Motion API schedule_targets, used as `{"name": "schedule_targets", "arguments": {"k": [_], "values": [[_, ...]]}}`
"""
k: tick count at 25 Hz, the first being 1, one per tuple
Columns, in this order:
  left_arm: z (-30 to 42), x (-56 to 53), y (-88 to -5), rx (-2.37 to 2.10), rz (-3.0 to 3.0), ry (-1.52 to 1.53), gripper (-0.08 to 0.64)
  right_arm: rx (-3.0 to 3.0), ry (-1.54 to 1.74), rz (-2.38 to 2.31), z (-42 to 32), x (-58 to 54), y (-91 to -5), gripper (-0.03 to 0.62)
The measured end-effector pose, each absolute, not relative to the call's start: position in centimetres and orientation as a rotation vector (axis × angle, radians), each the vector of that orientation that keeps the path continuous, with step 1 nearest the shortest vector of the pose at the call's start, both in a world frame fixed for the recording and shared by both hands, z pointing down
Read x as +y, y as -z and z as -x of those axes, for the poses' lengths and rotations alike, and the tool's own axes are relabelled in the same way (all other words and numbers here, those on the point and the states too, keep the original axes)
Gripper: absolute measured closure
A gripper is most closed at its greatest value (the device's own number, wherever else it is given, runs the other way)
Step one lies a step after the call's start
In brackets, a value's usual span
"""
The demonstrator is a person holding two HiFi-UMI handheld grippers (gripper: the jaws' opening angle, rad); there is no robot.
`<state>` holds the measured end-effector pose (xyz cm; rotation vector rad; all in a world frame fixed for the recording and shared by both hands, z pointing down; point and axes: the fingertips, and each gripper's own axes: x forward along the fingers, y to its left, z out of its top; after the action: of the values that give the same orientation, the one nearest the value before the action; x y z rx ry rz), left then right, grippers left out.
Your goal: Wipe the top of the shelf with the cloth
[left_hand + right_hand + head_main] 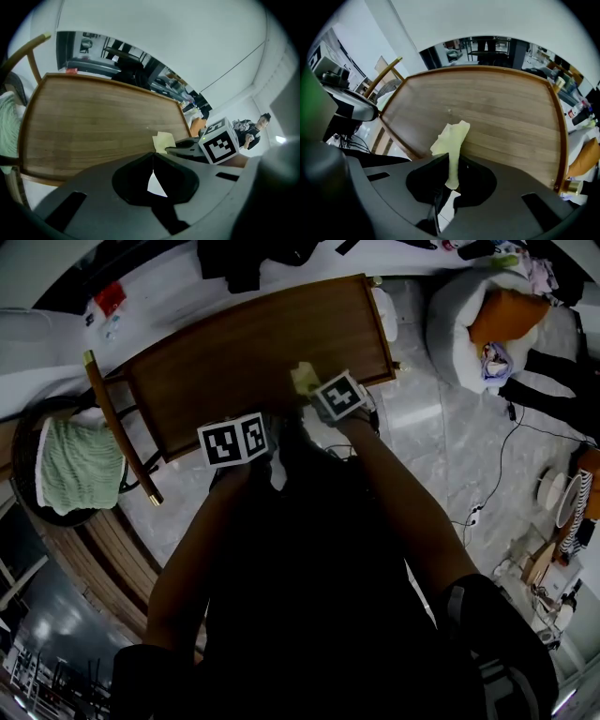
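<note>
The wooden shelf top point(253, 352) lies below me, a brown rimmed board, also filling the left gripper view point(93, 126) and the right gripper view point(497, 112). My right gripper point(452, 161) is shut on a pale yellow cloth point(451, 138), which sticks up over the shelf's near edge. In the head view the cloth point(302, 379) shows just beyond the right gripper's marker cube point(337, 396). The left gripper point(153, 157) is shut with nothing in it, hovering at the near edge to the left of the cloth point(163, 140).
A wooden chair with a green cushion point(80, 465) stands left of the shelf. A white beanbag with an orange cushion point(487, 320) sits to the right. Cables point(497, 474) trail across the tiled floor. A person point(253, 131) stands in the background.
</note>
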<state>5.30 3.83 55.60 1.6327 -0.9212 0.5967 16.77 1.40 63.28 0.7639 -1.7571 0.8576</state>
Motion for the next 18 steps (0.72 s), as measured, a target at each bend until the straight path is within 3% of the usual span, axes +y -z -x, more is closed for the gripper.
{"name": "schedule_targets", "arguments": {"k": [8, 18], "values": [[-10.8, 2.8, -56.7, -0.891, -1.647, -0.619, 0.548, -1.702, -0.856, -0.903, -25.8, -0.3, -62.7, 0.551], [-13.3, 2.1, -56.8, -0.888, -1.654, -0.616, 0.548, -1.626, -0.829, -1.014, -31.4, -1.5, -62.2, 0.551]]}}
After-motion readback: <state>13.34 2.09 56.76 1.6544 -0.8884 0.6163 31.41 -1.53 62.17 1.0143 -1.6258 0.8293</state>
